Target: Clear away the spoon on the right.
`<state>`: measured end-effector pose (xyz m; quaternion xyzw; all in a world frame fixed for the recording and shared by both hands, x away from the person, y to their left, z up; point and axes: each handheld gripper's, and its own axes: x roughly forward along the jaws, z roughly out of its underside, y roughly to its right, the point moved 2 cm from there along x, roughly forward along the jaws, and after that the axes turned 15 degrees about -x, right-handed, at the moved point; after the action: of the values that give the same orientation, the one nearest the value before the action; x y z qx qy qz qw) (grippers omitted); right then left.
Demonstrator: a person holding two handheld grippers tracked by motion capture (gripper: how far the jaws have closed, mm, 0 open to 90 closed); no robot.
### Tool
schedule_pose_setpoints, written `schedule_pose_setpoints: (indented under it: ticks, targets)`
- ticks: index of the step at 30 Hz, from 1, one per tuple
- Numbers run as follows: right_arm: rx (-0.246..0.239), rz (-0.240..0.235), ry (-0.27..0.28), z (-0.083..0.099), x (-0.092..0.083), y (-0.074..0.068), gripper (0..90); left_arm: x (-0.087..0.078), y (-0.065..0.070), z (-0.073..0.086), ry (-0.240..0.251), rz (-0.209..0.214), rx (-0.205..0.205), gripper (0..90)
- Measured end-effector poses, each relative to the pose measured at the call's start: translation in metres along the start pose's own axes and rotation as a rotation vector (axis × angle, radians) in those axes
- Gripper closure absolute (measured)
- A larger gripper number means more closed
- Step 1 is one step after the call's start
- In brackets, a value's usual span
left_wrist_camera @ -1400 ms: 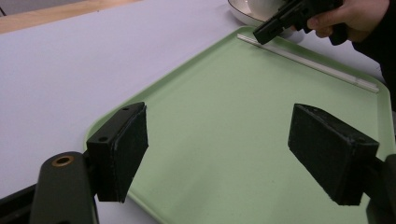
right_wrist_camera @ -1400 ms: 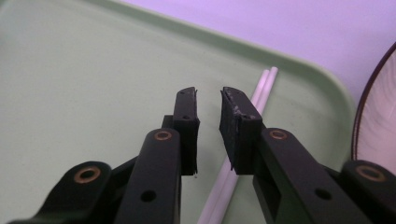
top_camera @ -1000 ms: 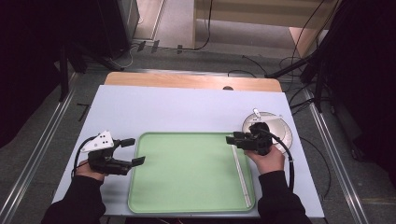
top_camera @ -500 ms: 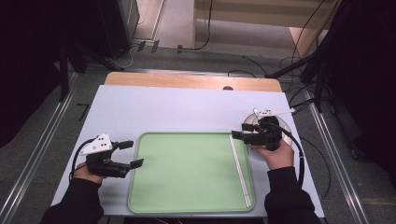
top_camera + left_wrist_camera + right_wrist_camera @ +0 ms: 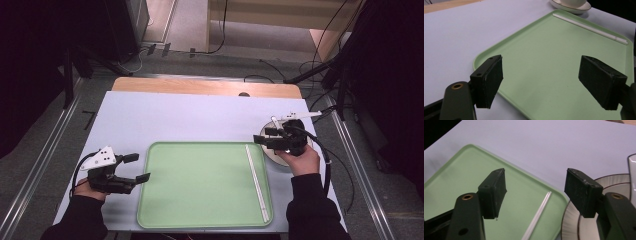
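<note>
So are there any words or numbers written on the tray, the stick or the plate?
No text can be read anywhere.
Tray: plain green, no label.
Stick: plain white, no print.
Plate: dark rim lines, no letters.
Left gripper: its grey plate has dots, not writing.

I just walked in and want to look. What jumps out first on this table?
The big green tray in the middle of the pale table, with a thin white stick lying along its right side. To the tray's right sits a white saucer, and the right tongs hang open over it, holding nothing.
</note>
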<state>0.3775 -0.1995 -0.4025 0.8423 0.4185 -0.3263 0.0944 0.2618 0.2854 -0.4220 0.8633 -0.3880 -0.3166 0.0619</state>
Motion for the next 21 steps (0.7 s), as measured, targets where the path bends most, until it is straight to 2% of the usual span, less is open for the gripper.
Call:
schedule_pose_setpoints:
  ticks: [8,13,16,18,21]
  targets:
    - [0.016,0.034,0.008,0.0,-0.011,0.014,33.1,-0.003,0.0,0.001,0.005,-0.005,-0.004,19.8]
    - [0.036,0.066,-0.015,0.003,-0.014,0.028,31.4,-0.003,-0.001,0.002,0.003,-0.008,-0.006,19.8]
    - [0.066,0.089,-0.023,0.006,-0.014,0.036,32.5,-0.003,-0.001,0.002,0.001,-0.013,-0.006,19.8]
    - [0.062,0.081,-0.012,0.006,-0.015,0.04,34.3,-0.003,-0.001,0.002,0.002,-0.012,-0.005,19.8]
    - [0.061,0.107,-0.013,0.005,-0.015,0.045,38.0,-0.003,-0.002,0.002,0.004,-0.011,-0.008,19.8]
